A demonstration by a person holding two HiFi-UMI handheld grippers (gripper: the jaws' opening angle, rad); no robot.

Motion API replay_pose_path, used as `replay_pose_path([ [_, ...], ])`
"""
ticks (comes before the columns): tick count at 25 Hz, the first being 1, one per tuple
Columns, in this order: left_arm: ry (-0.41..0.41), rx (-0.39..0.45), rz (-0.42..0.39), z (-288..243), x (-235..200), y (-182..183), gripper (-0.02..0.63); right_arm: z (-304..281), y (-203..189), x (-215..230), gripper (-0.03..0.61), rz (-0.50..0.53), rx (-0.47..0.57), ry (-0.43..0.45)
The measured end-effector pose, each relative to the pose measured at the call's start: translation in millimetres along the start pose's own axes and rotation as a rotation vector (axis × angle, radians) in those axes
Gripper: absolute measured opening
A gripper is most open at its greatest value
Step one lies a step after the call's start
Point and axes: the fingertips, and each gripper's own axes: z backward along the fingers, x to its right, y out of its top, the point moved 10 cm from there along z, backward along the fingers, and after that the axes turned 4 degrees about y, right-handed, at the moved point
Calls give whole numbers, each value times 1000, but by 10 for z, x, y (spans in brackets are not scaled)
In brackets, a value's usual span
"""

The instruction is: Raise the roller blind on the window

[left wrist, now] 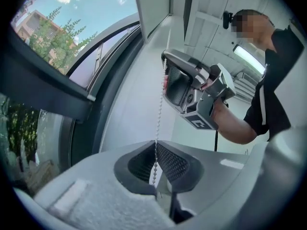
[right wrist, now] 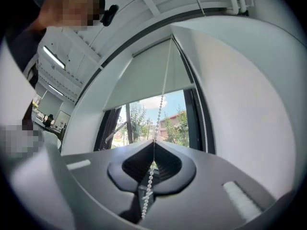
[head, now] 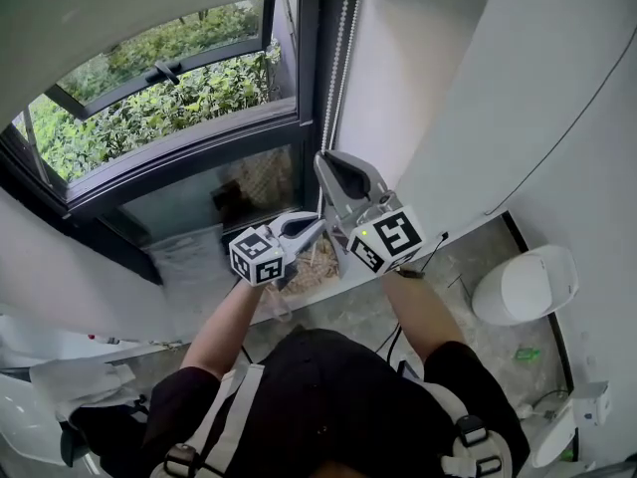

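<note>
Between closed jaws, each gripper view alone shows the bead chain [right wrist: 149,178].

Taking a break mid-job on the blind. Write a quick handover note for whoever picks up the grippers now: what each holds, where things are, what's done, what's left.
Left gripper: shut on the bead chain, at the lower grip.
Right gripper: shut on the same chain, above the left one.
Chain: hangs at the right edge of the window, next to the white wall.
Roller blind: partly up; it covers the upper glass and the lower glass is uncovered.
Left to do: probably pull the chain hand over hand until the blind is fully raised.
</note>
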Motion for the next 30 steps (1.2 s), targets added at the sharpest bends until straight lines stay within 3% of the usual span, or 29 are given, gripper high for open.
replay_pose_path([
  [5, 30, -206, 46, 100, -9, -744, 14, 227, -755, -87, 8, -36, -191, -12],
  [8, 22, -222, 24, 124, 32, -771, 15, 290, -807, -81, 8, -42, -218, -10],
  [12, 28, -136, -22, 158, -45, -492, 92, 257, -779, -55, 8, -58, -229, 5],
  [16, 31, -36, -48, 354, -151, -107, 118, 251, -798, -54, 8, -64, -225, -1],
  [19, 26, 79, -62, 497, -220, 376, 129, 263, -806, -43, 8, -78, -220, -2],
  [22, 13, 187, -134, 465, -186, 975, 129, 273, -798, -53, 8, -74, -215, 2],
  [27, -92, 313, -229, 246, 114, 1747, 129, 318, -794, -133, 8, -70, -207, 8],
  [30, -156, 375, -219, 92, 229, 2023, 128, 334, -770, -134, 8, -68, -206, 3],
])
